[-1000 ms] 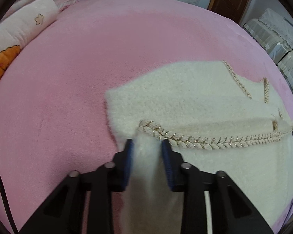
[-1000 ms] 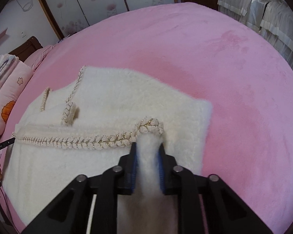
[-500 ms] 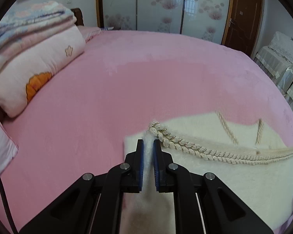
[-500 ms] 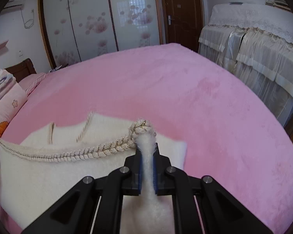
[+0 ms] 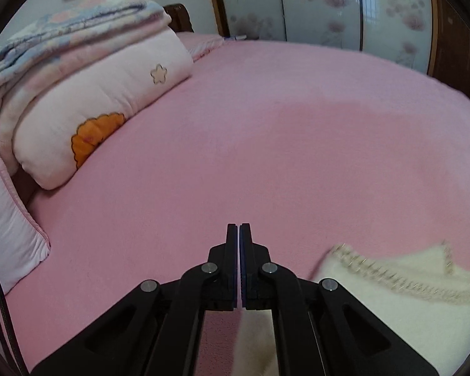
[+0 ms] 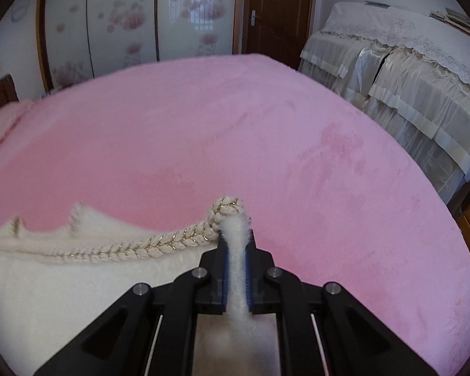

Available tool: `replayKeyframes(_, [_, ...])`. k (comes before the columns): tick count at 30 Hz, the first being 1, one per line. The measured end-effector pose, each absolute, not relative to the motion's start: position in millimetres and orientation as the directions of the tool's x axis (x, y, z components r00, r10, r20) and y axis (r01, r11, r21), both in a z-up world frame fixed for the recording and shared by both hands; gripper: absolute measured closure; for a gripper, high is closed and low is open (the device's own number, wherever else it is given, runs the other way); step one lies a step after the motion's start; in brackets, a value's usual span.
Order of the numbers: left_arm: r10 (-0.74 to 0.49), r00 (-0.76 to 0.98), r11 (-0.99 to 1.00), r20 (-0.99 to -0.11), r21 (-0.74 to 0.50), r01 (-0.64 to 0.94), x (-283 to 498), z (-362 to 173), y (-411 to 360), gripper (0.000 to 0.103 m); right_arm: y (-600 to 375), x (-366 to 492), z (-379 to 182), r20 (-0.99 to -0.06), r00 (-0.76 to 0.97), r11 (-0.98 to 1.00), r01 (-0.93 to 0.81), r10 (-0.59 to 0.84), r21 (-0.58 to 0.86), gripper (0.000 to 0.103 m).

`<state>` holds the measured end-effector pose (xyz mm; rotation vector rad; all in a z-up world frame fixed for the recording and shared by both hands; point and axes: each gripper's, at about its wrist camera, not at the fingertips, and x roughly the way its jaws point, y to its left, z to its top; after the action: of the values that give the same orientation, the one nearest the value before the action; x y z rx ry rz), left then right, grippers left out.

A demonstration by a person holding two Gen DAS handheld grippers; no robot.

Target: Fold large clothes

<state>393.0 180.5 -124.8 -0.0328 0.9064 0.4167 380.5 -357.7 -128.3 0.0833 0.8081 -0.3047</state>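
A cream fleece garment (image 6: 62, 288) with braided gold-flecked trim (image 6: 125, 247) lies on the pink bed (image 6: 235, 125). My right gripper (image 6: 236, 241) is shut on its trimmed corner, and fleece bulges up between the blue pads. In the left wrist view the garment (image 5: 391, 307) is blurred at the lower right, its trimmed corner to the right of the jaws. My left gripper (image 5: 238, 228) is shut with its pads pressed together and no cloth between the tips. A strip of cream cloth shows under it, below the fingers.
Folded quilts and a pink pillow with an orange flower (image 5: 103, 94) are stacked at the bed's left, with a white pillow (image 5: 9, 225) nearer. Sliding wardrobe doors (image 6: 116, 22) and a brown door (image 6: 279, 9) stand behind. Cloth-covered furniture (image 6: 407, 78) lines the right side.
Both grippers rose and tilted up toward the room. The left jaws closed fully and the garment corner slipped out to their right. The right gripper kept its hold on the corner.
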Motion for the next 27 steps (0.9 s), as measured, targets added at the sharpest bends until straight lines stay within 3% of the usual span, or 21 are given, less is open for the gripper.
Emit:
replayKeyframes(4, [0.283, 0.522, 0.939, -0.805, 0.124, -0.32, 389.6, -155.6, 173.7, 0.103, -367.3, 388.8, -151.7, -0.767, 0.611, 0.954, 0.3, -0.194, -0.002, 0.091])
replayKeyframes(7, [0.159, 0.509, 0.967, -0.846, 0.031, -0.251, 390.4, -166.8, 165.3, 0.096, -376.6, 389.3, -149.3, -0.787, 0.598, 0.953, 0.301, -0.152, 0.045, 0.086])
replayKeyframes(9, [0.099, 0.508, 0.978, -0.856, -0.011, -0.209, 392.6, -166.8, 159.4, 0.077, -383.4, 386.7, -143.1, -0.796, 0.595, 0.95, 0.299, -0.113, 0.089, 0.079])
replayKeyframes(11, [0.114, 0.497, 0.981, -0.86, 0.019, -0.191, 396.9, -167.1, 155.2, 0.075, -395.2, 377.6, -133.0, -0.778, 0.626, 0.941, 0.291, -0.053, 0.17, 0.062])
replayKeyframes(13, [0.111, 0.473, 0.983, -0.874, 0.027, -0.181, 402.2, -170.6, 155.0, 0.072, -409.9, 367.4, -123.7, -0.743, 0.67, 0.924, 0.282, 0.003, 0.258, 0.052])
replayKeyframes(17, [0.019, 0.491, 0.976, -0.871, -0.09, -0.199, 400.7, -166.4, 170.9, 0.07, -434.6, 357.8, -120.3, -0.726, 0.686, 0.888, 0.302, 0.051, 0.347, 0.051])
replayKeyframes(21, [-0.053, 0.529, 0.961, -0.847, -0.188, -0.205, 393.3, -161.1, 183.7, 0.053, -434.7, 360.1, -132.8, -0.756, 0.65, 0.892, 0.298, 0.072, 0.341, 0.051])
replayKeyframes(27, [-0.153, 0.548, 0.924, -0.822, -0.315, -0.215, 386.3, -159.8, 197.3, 0.049, -405.2, 367.2, -144.6, -0.773, 0.629, 0.927, 0.233, 0.087, 0.295, 0.051])
